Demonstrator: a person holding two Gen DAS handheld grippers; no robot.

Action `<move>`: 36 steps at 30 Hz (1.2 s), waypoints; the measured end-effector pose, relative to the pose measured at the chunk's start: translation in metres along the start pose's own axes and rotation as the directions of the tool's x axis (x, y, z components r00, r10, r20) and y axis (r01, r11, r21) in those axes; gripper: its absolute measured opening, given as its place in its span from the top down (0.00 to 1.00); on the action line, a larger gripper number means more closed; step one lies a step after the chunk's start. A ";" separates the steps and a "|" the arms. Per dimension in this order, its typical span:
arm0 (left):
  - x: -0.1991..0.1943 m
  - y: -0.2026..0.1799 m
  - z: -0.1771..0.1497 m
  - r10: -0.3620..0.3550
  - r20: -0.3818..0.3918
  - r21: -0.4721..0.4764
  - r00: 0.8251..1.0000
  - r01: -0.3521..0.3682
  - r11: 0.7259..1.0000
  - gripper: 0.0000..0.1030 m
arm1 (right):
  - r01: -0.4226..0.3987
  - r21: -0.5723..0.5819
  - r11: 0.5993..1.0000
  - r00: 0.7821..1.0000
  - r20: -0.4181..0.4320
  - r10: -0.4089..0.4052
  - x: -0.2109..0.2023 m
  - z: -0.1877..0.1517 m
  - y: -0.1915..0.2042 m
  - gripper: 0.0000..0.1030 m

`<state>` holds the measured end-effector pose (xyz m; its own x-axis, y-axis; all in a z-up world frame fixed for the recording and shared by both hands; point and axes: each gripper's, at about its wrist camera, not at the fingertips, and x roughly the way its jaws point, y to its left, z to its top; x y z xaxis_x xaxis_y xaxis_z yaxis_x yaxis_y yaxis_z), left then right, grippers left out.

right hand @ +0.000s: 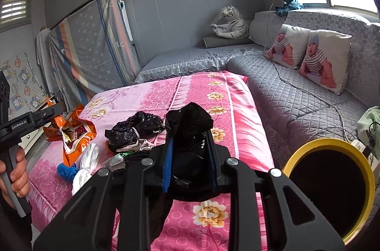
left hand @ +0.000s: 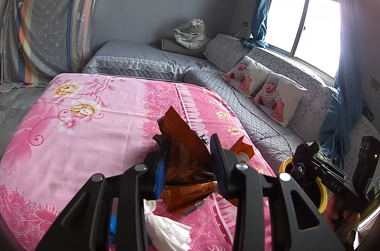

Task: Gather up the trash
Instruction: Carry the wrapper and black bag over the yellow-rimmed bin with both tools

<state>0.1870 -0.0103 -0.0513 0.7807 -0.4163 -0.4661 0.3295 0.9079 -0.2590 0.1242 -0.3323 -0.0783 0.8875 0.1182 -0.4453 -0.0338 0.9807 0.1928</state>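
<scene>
My left gripper (left hand: 190, 151) is shut on a crumpled orange-brown snack wrapper (left hand: 182, 141), held just above the pink flowered cloth (left hand: 83, 144). In the right wrist view the same wrapper (right hand: 76, 132) hangs at the far left from the left gripper (right hand: 52, 109). My right gripper (right hand: 190, 144) is shut on a black plastic bag (right hand: 190, 120), which droops below the jaws. A yellow-rimmed bin (right hand: 292, 160) with a dark inside stands low at the right, beside the cloth. On the cloth lie another black bag (right hand: 135, 126), white tissues (right hand: 89, 156) and a blue crumple (right hand: 67, 170).
A grey quilted sofa (right hand: 296, 96) wraps the far and right sides, with two baby-print cushions (right hand: 325, 61) and a cable (right hand: 308, 92) trailing over it. A wrapped plush tiger (right hand: 230, 23) sits in the corner. A person's hand (right hand: 16, 168) grips the left handle.
</scene>
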 end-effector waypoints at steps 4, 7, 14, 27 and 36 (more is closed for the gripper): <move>0.011 -0.024 0.004 -0.045 -0.012 0.031 0.999 0.045 0.998 0.69 | 0.038 0.012 0.999 0.999 0.021 -0.038 -0.008 0.005 -0.016 0.77; 0.021 -0.043 0.005 -0.081 -0.027 0.055 0.996 0.083 0.995 0.69 | 0.068 0.027 0.997 0.997 0.035 -0.069 -0.013 0.009 -0.030 0.77; 0.044 -0.086 0.003 -0.161 -0.064 0.103 0.985 0.167 0.981 0.69 | 0.153 0.044 0.987 0.986 0.052 -0.155 -0.025 0.016 -0.063 0.77; 0.076 -0.165 -0.001 -0.284 -0.129 0.173 0.950 0.304 0.937 0.69 | 0.303 0.100 0.948 0.947 0.077 -0.311 -0.053 0.016 -0.126 0.77; 0.104 -0.215 -0.009 -0.347 -0.186 0.198 0.919 0.381 0.903 0.69 | 0.402 0.152 0.903 0.907 0.068 -0.416 -0.064 0.000 -0.166 0.77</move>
<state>0.1926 -0.2489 -0.0523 0.5049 -0.7067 -0.4957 0.7000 0.6712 -0.2440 0.0736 -0.5029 -0.0819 0.8501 -0.3111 -0.4249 0.3967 0.9090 0.1281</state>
